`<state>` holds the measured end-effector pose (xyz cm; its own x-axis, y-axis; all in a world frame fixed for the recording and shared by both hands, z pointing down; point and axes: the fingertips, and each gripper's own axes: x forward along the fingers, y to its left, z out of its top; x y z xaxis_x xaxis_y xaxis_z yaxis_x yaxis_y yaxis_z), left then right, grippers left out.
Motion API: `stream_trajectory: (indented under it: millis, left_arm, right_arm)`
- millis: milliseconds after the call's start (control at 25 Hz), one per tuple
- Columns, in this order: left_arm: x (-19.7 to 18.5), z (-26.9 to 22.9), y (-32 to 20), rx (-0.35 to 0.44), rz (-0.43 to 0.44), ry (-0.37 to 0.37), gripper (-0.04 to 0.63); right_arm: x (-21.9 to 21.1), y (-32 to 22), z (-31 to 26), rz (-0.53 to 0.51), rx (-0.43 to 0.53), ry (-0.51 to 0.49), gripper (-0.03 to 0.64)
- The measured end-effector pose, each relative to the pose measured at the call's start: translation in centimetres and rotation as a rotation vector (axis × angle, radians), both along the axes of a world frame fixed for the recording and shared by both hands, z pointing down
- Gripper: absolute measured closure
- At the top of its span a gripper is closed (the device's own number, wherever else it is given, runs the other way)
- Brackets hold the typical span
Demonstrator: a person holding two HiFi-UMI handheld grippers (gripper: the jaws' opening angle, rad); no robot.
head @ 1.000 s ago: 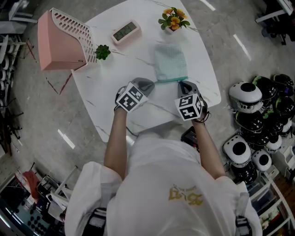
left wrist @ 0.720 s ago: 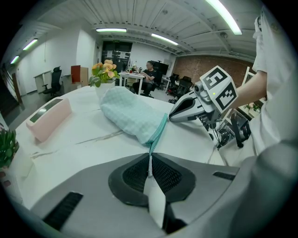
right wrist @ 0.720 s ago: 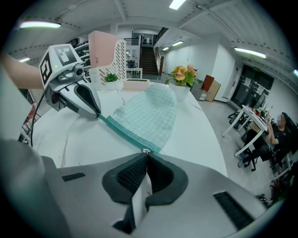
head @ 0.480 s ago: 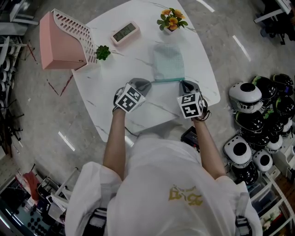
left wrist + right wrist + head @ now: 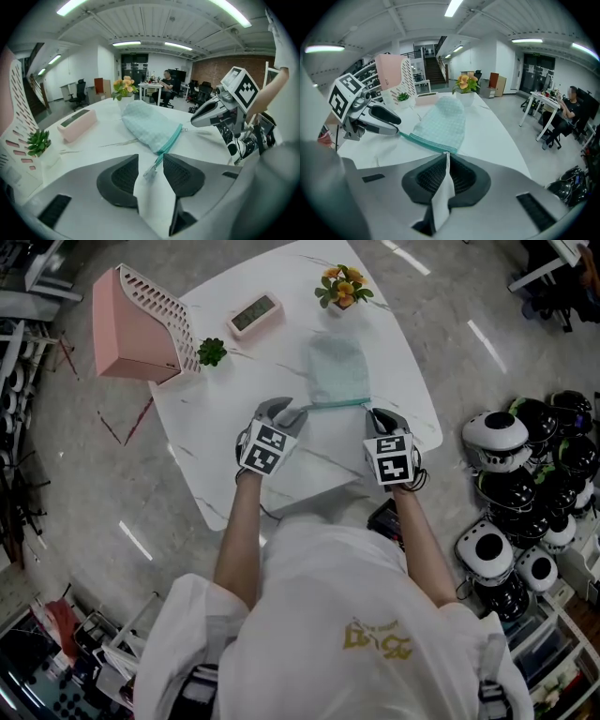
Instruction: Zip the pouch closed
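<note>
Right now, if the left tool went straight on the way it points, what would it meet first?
The zipper tail, lying loose between the left tool's jaws, which have just been opening. Just beyond it is the teal pouch itself. Depth is hard to judge.

- White short-sleeved shirt (image 5: pixel 309 606), pretty loose, with a scribbly gold print (image 5: pixel 380 634) on it. Too small to read.
- There's a dark band or loop (image 5: pixel 418 480) at the right wrist. Can't tell which.
- The left gripper (image 5: pixel 284 412) and right gripper (image 5: pixel 378 415) are twins: smooth matte grey shells tapering to rounded beaks.
- Each one carries a white cube with black square markers, the left cube (image 5: pixel 265 447) and the right cube (image 5: pixel 392 457).
- The inner faces have black ribbed pads (image 5: pixel 124 176) sunk into oval recesses.
- A narrow black slot (image 5: pixel 54 211) is cut into the grey housing further back.
- In the left gripper view, a bundle of black cables (image 5: pixel 241 143) hangs under the right gripper's body.
</note>
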<state>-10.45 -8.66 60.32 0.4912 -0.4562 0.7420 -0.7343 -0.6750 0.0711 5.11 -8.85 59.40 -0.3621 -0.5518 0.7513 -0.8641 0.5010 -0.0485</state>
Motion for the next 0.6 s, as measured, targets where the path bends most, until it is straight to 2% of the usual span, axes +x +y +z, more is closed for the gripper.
stream_trajectory:
  millis: [280,440,600]
  left_arm:
    - [-0.1,-4.5,0.2,0.087,-0.106,0.096,0.454]
    - [0.0,-7.7,0.5,0.136,-0.194,0.202,0.486]
    - [0.5,-10.8,1.7,0.176,-0.234,0.296,0.523]
  right_arm:
    - [-0.5,1.1,-3.4,0.085,0.056,-0.130,0.596]
    - [-0.7,1.6,-6.3,0.117,0.108,-0.182,0.603]
    - [-0.6,2.4,-8.8,0.134,0.154,-0.226,0.604]
